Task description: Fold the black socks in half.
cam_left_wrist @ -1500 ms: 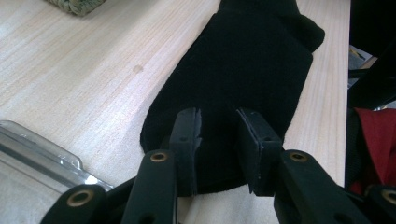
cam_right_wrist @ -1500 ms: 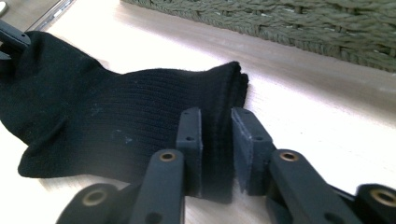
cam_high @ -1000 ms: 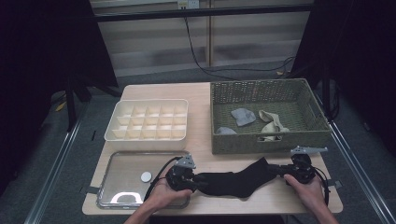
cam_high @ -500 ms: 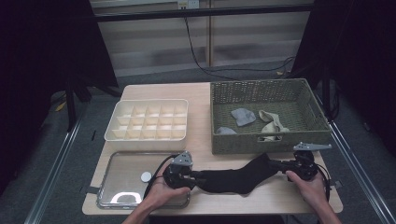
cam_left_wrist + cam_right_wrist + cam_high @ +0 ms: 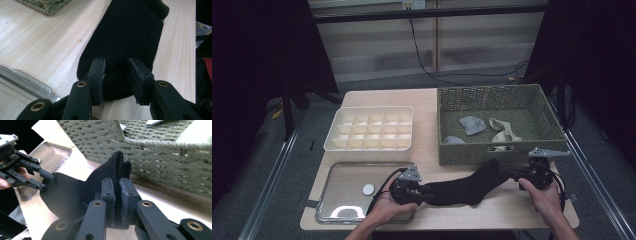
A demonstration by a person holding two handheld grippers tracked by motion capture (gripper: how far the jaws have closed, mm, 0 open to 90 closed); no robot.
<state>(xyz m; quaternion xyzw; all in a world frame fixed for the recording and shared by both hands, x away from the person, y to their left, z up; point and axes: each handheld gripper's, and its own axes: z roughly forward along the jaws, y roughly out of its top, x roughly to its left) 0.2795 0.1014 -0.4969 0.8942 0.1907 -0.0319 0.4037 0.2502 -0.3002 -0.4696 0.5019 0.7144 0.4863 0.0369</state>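
Note:
A black sock point(image 5: 467, 187) lies stretched along the front of the wooden table, between my two grippers. My left gripper point(image 5: 426, 192) is at its left end. In the left gripper view its jaws point(image 5: 117, 65) stand partly apart, pinching a bunched fold of the sock point(image 5: 130, 32). My right gripper point(image 5: 514, 175) holds the other end just in front of the basket. In the right gripper view its pads point(image 5: 117, 182) are nearly together, clamped on a raised ridge of the sock point(image 5: 75, 195). The left gripper point(image 5: 47, 181) shows farther off there.
A green wicker basket point(image 5: 492, 152) at the right holds a grey sock point(image 5: 473, 125) and a beige one point(image 5: 504, 131). A white compartment box point(image 5: 371, 145) sits at the left. In front of it a metal tray point(image 5: 342, 175) holds a white disc point(image 5: 368, 189). The table's front edge is close.
The right gripper has drifted slightly with its end of the sock. The left hand has stayed where it was, and the sock remains stretched between them.

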